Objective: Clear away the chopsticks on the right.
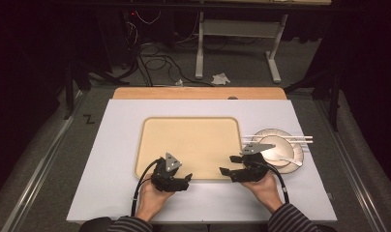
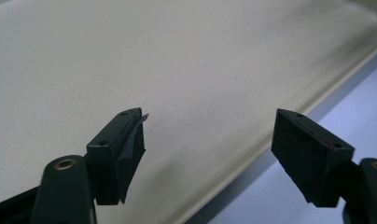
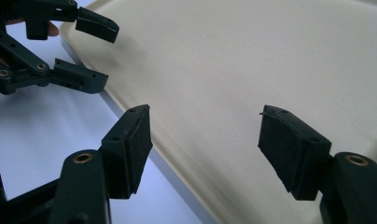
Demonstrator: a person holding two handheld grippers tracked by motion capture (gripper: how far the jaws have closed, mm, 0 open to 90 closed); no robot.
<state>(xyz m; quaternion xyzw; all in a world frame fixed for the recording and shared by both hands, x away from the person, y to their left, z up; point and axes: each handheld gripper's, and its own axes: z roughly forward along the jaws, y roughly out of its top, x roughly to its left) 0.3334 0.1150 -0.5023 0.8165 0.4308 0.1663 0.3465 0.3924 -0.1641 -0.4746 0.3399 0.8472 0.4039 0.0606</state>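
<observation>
A tan tray [image 1: 193, 140] with nothing on it lies in the middle of a pale board [image 1: 111, 145]. My left gripper [image 1: 187, 180] sits at the tray's near edge, left of centre, with its jaws pointing right. Its jaws stand wide apart over the tray's surface [image 2: 177, 56] and rim, and nothing is between them [image 2: 210, 116]. My right gripper [image 1: 227, 165] is at the near right corner of the tray and points left. It is open too, with only bare tray [image 3: 252, 56] between its pads [image 3: 204, 112]. The left gripper [image 3: 109, 55] faces it from the upper left, open.
Right of the tray a round plate [image 1: 296, 159] holds a bowl [image 1: 276, 147] and a white spoon [image 1: 288, 159]. White chopsticks [image 1: 300, 139] lie across the plate's far rim. A wooden table edge [image 1: 198, 93] runs behind the board; cables and a stand's legs lie on the floor beyond.
</observation>
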